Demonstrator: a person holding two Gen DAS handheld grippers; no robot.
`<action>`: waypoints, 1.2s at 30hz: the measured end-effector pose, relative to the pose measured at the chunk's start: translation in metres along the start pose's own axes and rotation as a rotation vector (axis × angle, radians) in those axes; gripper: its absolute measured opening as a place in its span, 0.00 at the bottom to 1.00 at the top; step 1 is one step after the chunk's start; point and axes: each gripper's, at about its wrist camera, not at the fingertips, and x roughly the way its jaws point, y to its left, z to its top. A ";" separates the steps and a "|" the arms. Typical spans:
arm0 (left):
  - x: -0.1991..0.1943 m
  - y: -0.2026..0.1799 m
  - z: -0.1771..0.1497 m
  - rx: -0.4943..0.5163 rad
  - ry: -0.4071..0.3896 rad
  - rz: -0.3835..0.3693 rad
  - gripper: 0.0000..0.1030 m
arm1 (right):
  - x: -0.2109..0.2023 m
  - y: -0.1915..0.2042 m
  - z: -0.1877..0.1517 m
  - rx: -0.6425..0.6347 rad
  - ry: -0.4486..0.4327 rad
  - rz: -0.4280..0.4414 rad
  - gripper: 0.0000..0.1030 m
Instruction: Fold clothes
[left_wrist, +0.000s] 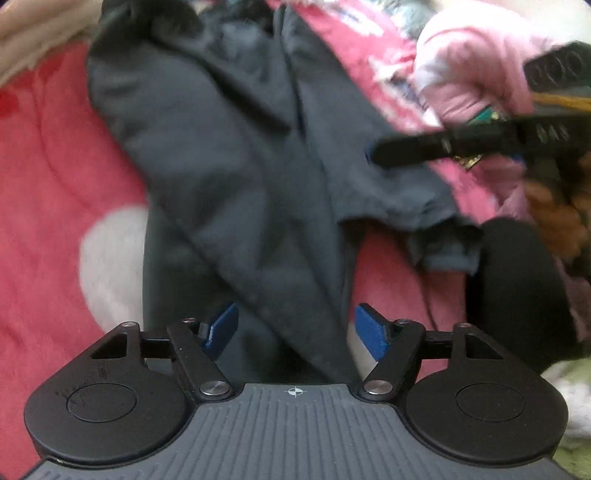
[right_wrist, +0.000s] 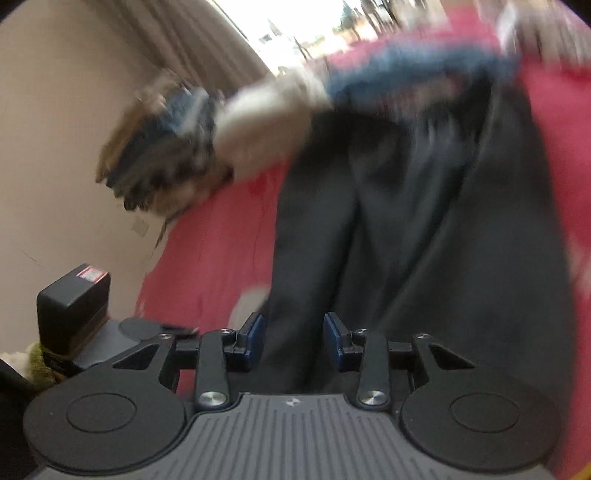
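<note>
In the left wrist view, the left claw (left_wrist: 295, 328) is over a dark garment (left_wrist: 236, 155) that lies spread on a red blanket (left_wrist: 44, 192) on the bed. Its blue pads (left_wrist: 371, 332) stand wide apart, with a strip of the dark cloth running between them, so the claw is released and not pinching. Further right, the other tool (left_wrist: 461, 144) reaches over the garment's edge, near a pink cloth (left_wrist: 469, 74).

In the right wrist view, which is much blurred, the right claw (right_wrist: 293, 338) is also parted, and the dark garment (right_wrist: 424, 221) passes between its pads. I cannot tell if the pads touch the cloth. A pile of mixed clothes (right_wrist: 177, 136) lies behind.

The risk, I think, is that either claw closes on only one layer, or on the blanket too. Then the fold would come out crooked or drag the bedding.
</note>
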 end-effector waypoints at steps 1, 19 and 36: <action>0.003 0.001 -0.002 -0.016 0.010 -0.003 0.65 | 0.005 -0.004 -0.010 0.051 0.020 -0.002 0.39; -0.052 0.042 -0.018 -0.304 -0.262 0.091 0.00 | 0.037 -0.067 -0.091 0.649 -0.094 0.042 0.19; -0.094 0.166 -0.053 -0.465 -0.319 0.294 0.18 | 0.047 -0.070 -0.088 0.614 -0.084 0.003 0.13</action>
